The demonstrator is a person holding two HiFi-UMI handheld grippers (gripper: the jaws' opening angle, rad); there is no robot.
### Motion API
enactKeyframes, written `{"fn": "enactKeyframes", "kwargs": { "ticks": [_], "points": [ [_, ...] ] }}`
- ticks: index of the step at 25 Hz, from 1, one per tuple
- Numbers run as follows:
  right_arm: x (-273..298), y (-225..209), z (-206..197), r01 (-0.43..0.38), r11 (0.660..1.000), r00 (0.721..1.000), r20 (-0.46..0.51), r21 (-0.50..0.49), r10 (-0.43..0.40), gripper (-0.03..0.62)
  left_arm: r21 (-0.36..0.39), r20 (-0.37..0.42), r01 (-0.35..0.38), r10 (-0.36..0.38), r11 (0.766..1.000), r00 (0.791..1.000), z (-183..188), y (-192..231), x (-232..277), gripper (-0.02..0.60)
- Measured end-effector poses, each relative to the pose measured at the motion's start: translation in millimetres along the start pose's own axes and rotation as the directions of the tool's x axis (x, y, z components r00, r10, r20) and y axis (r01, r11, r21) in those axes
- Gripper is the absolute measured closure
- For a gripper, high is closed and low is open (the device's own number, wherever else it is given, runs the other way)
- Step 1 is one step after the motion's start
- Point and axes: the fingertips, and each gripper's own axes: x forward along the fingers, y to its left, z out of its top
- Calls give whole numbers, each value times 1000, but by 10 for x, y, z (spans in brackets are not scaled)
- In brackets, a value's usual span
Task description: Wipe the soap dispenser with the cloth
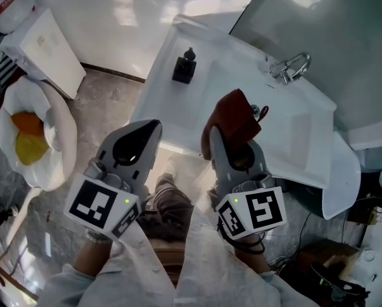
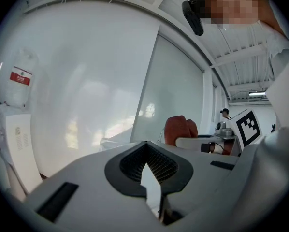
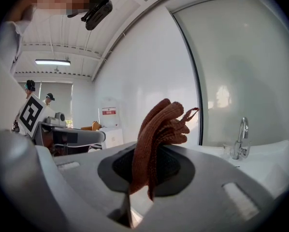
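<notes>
Right claw (image 3: pixel 145 170) pinches soft, floppy cloth (image 3: pixel 160 129) | left claw (image 2: pixel 147 167) closed, empty | your dispenser (image 1: pixel 184 68), upper centre: likely light, tippy; steady its base.

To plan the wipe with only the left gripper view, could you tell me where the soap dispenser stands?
Observer: The head view shows the soap dispenser on the white counter, left of the basin.
Operator: Thank you. Is the cloth gripped?
Observer: Yes, the right hand-held gripper is shut on the cloth.
Operator: Does the cloth touch the dispenser?
Observer: No, it is apart from it, nearer the person.
</notes>
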Motion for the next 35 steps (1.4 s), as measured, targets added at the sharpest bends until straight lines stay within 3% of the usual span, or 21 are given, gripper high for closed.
{"fn": "enactKeyframes", "kwargs": {
  "ticks": [13,21,28,35],
  "points": [
    [873,-832,94,-77,997,996,-42,9,78,539,-23,-9,-84,84,996,996,218,385,1052,577],
    [1124,-962,61,-119,992,991,-62,34,121,539,-16,-16,-122,122,992,992,330,522,1272,578],
    [1257,-978,86,-103,995,993,-64,17,104,539,3,-11,-110,110,994,994,442,636,1346,578],
    [1473,-1080,109,-26,998,997,-80,-55,22,539,19,-6,-60,60,998,998,593,805,1467,578]
  ]
}}
